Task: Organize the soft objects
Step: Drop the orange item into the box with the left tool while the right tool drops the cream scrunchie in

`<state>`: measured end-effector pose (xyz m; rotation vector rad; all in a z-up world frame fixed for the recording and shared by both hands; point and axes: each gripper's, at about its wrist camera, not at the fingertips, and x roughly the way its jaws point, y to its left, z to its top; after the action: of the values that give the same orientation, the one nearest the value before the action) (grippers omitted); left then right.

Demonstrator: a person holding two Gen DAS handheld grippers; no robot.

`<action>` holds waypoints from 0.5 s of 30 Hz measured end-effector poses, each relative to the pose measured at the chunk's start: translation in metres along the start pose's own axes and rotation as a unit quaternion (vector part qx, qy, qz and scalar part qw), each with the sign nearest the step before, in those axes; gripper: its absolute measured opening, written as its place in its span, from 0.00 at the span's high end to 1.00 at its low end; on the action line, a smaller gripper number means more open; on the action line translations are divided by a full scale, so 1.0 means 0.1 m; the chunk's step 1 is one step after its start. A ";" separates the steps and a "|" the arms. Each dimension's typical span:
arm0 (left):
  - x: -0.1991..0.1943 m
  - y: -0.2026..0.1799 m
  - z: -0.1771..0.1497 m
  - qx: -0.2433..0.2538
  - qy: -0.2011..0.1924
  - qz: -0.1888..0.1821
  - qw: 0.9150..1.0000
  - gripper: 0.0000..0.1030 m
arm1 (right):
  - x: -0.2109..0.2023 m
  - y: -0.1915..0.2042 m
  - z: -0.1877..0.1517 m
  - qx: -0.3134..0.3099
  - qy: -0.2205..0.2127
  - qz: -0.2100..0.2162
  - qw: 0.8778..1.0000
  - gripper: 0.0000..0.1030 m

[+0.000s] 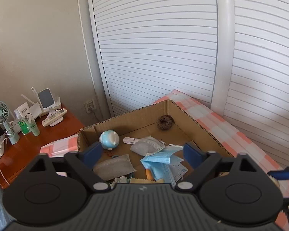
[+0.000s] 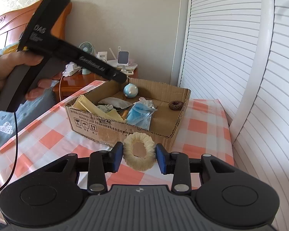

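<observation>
right now the right hand-held gripper [image 2: 139,156] has its blue pads partly closed on a cream fluffy hair tie [image 2: 139,151], one pad pressing each side of the ring, and holds it above the checked table [image 2: 48,140], just short of the near wall of the cardboard box [image 2: 113,128]. the left hand-held gripper [image 1: 142,152] hangs over the box with its jaws spread wide and nothing between them; in the right wrist view a hand [image 2: 15,71] grips its handle, high on the left.

inside the box lie grey face masks [image 1: 147,146], a pile of blue face masks [image 1: 163,165], a small blue and white toy [image 1: 109,139], a yellow cloth [image 2: 88,105] by the near left corner, and a brown hair tie [image 1: 164,122] alone near the far wall.

the main risk, as i judge it, is the near wall: the ring sits low against it, so carrying it straight forward could catch the cardboard edge and drag the tie out of the pads or shove the light box across the cloth. the grip is only on the soft pile of the ring, so a jolt might let it slip and fall on the table outside the box. the two grippers are also near each other over the box and could bump if both move in.
</observation>
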<state>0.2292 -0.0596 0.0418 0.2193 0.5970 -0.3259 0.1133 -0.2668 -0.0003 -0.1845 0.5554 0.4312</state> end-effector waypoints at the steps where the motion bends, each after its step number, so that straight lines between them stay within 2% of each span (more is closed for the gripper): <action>1: -0.03 0.00 -0.02 0.000 -0.004 0.003 1.000 0.02 | 0.00 -0.01 0.01 0.000 -0.001 -0.001 1.000 0.59; 9: -0.49 -0.12 -0.40 0.006 -0.048 0.038 0.998 0.00 | 0.15 -0.13 0.20 0.010 0.000 -0.006 1.000 0.59; 15: -0.80 -0.19 -0.87 -0.045 -0.059 0.038 0.997 0.01 | 0.42 -0.20 0.49 0.029 0.004 -0.003 1.000 0.59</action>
<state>0.1156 -0.0330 0.0163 0.1346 0.4844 -0.2369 0.1770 -0.2561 0.0188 -0.1328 0.5751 0.4077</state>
